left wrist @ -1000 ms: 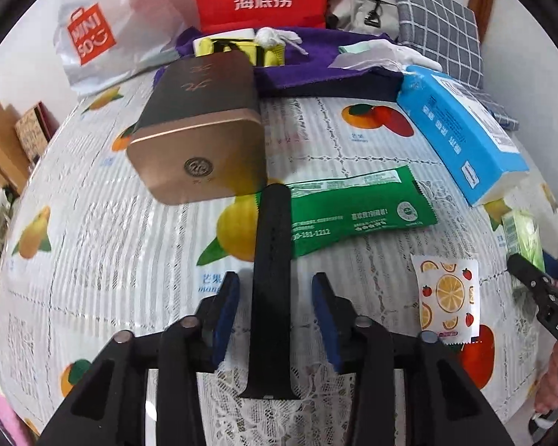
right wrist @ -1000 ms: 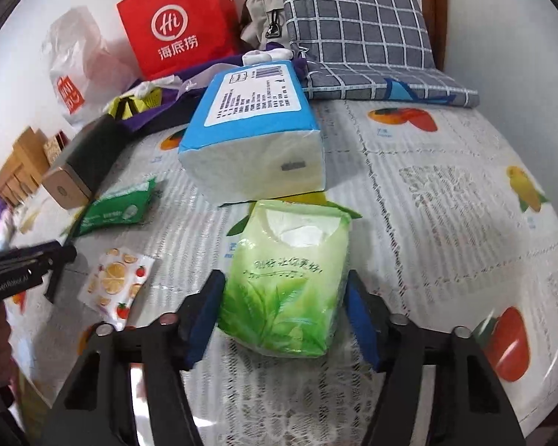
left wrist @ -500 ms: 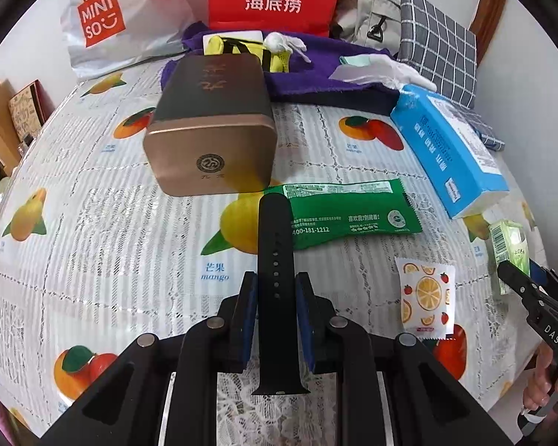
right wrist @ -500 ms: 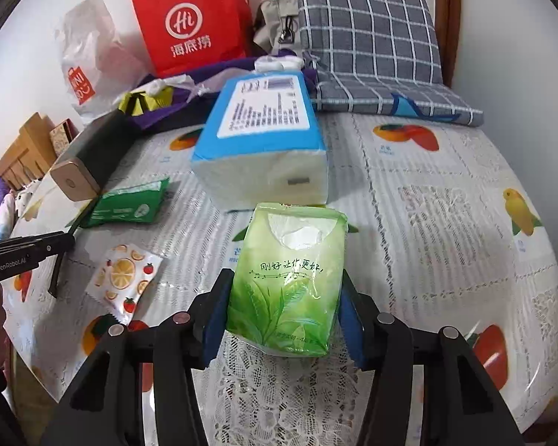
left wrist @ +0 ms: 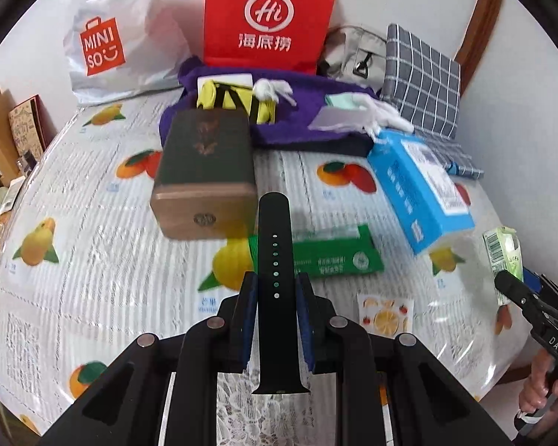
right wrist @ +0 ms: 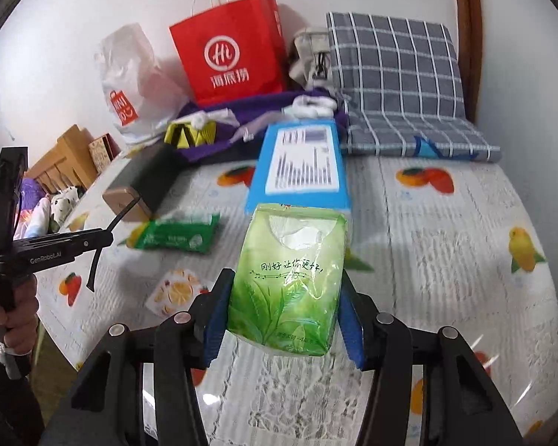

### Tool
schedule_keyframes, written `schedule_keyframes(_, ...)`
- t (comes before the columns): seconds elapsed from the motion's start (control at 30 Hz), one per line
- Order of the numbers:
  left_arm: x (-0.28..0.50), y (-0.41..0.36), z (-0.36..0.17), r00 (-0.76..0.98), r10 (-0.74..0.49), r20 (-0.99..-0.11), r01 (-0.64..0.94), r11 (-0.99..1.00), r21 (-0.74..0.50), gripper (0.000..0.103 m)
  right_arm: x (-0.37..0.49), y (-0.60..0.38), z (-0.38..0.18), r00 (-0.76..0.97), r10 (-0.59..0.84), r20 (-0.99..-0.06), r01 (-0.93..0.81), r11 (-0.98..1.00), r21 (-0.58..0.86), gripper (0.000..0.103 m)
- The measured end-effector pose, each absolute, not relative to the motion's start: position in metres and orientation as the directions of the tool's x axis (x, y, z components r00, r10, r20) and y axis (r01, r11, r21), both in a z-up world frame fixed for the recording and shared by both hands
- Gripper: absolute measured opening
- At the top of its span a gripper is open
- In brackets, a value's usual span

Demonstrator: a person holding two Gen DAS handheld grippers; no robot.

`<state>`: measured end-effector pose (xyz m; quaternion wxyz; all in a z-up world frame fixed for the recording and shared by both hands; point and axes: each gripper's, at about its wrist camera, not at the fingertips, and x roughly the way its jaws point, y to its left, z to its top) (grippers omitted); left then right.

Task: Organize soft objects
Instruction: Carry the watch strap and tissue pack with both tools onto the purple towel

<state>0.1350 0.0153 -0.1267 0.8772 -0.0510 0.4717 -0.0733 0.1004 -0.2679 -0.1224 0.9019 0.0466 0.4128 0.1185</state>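
My left gripper (left wrist: 275, 297) is shut on a black watch strap (left wrist: 275, 256) and holds it lifted above the table, pointing forward. The strap also shows in the right wrist view (right wrist: 104, 239) hanging from that gripper at the left. My right gripper (right wrist: 284, 297) is shut on a green tissue pack (right wrist: 288, 282), raised off the fruit-print tablecloth (right wrist: 446, 260). The same pack shows at the right edge of the left wrist view (left wrist: 502, 256).
On the table lie a blue tissue box (left wrist: 420, 189), a green wipes packet (left wrist: 331, 256), a small orange-print sachet (left wrist: 385, 316) and a brown tin box (left wrist: 204, 174). At the back are a purple cloth (left wrist: 297, 111), a red bag (left wrist: 268, 18), a white bag (left wrist: 108, 37) and a checked cushion (right wrist: 394, 74).
My left gripper closed on the black strap and lifted it. My right gripper closed on the green tissue pack and raised it off the table.
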Motion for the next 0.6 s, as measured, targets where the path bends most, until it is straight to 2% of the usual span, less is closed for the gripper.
schedule_keyframes(0.6, 0.163, 0.039, -0.076, 0.614, -0.137, -0.778, 0.041, 0.989, -0.142, 0.02, 0.149, -0.255, -0.074, 0.67, 0.236, -0.704, -0.169, 0.972, 0.166, 0.053)
